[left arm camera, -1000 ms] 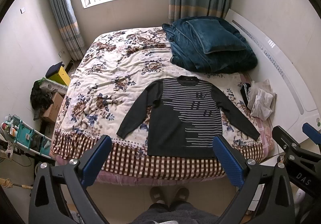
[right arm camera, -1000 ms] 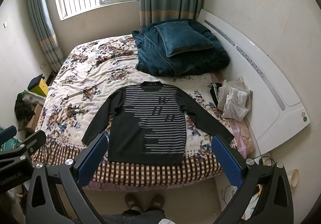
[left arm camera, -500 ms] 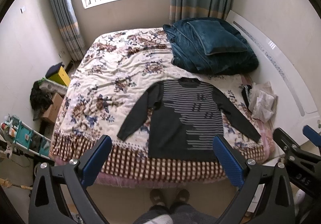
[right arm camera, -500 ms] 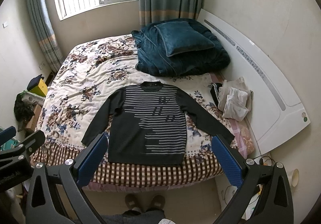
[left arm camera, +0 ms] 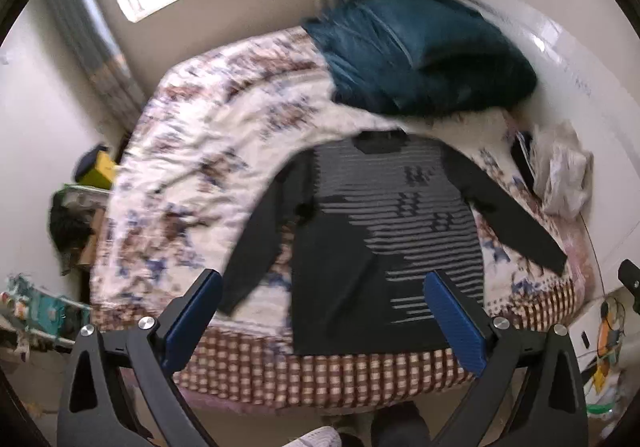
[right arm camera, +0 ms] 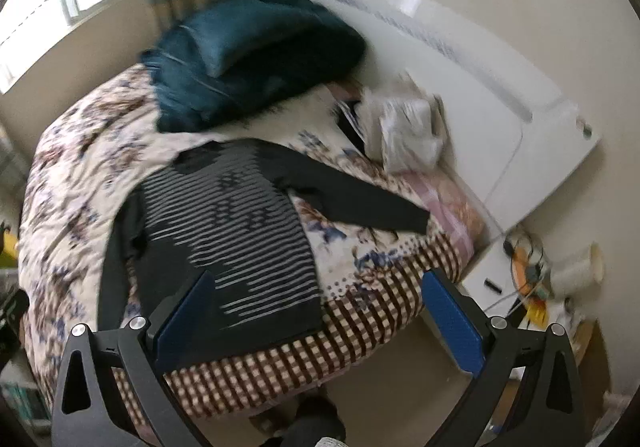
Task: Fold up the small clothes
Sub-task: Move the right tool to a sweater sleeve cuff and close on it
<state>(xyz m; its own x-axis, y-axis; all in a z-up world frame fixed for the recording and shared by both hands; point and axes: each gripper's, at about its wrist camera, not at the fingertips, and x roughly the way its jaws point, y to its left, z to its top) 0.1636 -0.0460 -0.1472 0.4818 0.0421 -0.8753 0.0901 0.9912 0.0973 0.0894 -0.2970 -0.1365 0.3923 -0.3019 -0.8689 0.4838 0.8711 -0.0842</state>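
Observation:
A dark sweater with grey stripes (left arm camera: 384, 231) (right arm camera: 236, 231) lies flat, front up, on the near end of the bed, both sleeves spread outward and its hem at the checked border. My left gripper (left arm camera: 322, 317) hangs open above the bed's near edge, over the hem, with nothing between its blue pads. My right gripper (right arm camera: 318, 317) is also open and empty, high above the bed's near right corner, to the right of the sweater's hem. Both views are blurred by motion.
The floral bedspread (left arm camera: 208, 167) covers the bed. A teal blanket and pillow (left arm camera: 416, 55) are piled at the far right by the white headboard (right arm camera: 472, 95). Pale folded clothes (right arm camera: 404, 131) lie at the right edge. A cluttered nightstand (right arm camera: 532, 271) and a person's feet (left arm camera: 380, 427) are below.
Both grippers have swung forward and closer to the bed; the right one has turned to the right. The sweater looks larger and has not moved. Both stay open.

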